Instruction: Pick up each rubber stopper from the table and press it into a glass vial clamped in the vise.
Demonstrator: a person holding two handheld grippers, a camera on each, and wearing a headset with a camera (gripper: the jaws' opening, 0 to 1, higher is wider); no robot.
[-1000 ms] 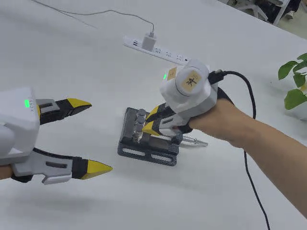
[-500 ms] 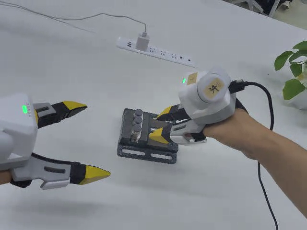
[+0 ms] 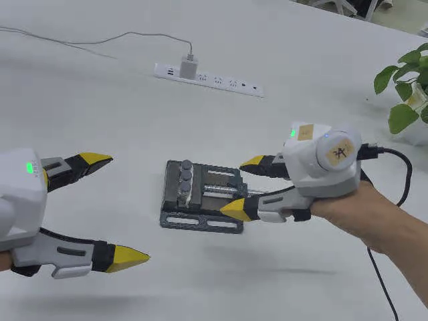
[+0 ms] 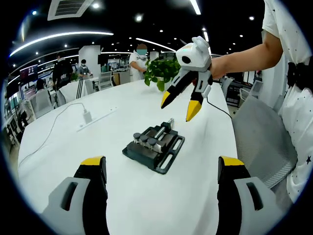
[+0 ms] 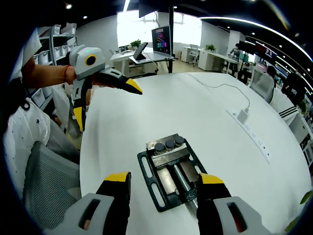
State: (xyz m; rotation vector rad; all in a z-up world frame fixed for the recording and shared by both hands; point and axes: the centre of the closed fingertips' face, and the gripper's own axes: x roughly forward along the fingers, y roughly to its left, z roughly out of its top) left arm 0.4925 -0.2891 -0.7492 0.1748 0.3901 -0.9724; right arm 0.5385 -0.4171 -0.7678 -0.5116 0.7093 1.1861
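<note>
The left tongs point(image 3: 124, 207) are spread wide and grip nothing. They hover over the white worktop point(image 3: 100, 87), well apart from the vise point(image 3: 200, 221) and to its left. The right tongs point(image 3: 235, 187) are also open, less widely, and empty. Their yellow tips point at the vise from its screw end. In the left gripper view they hang raised above the worktop, clear of the vise and touching nothing.

The vise sits flat on the worktop. Three grey stoppers point(image 5: 169, 144) stand in a row, side by side, in its clamp. The glass vials under them are too small to make out clearly.

Farther back on the worktop lies a white power strip point(image 3: 221, 79) with a charger point(image 3: 188, 67) plugged in.
</note>
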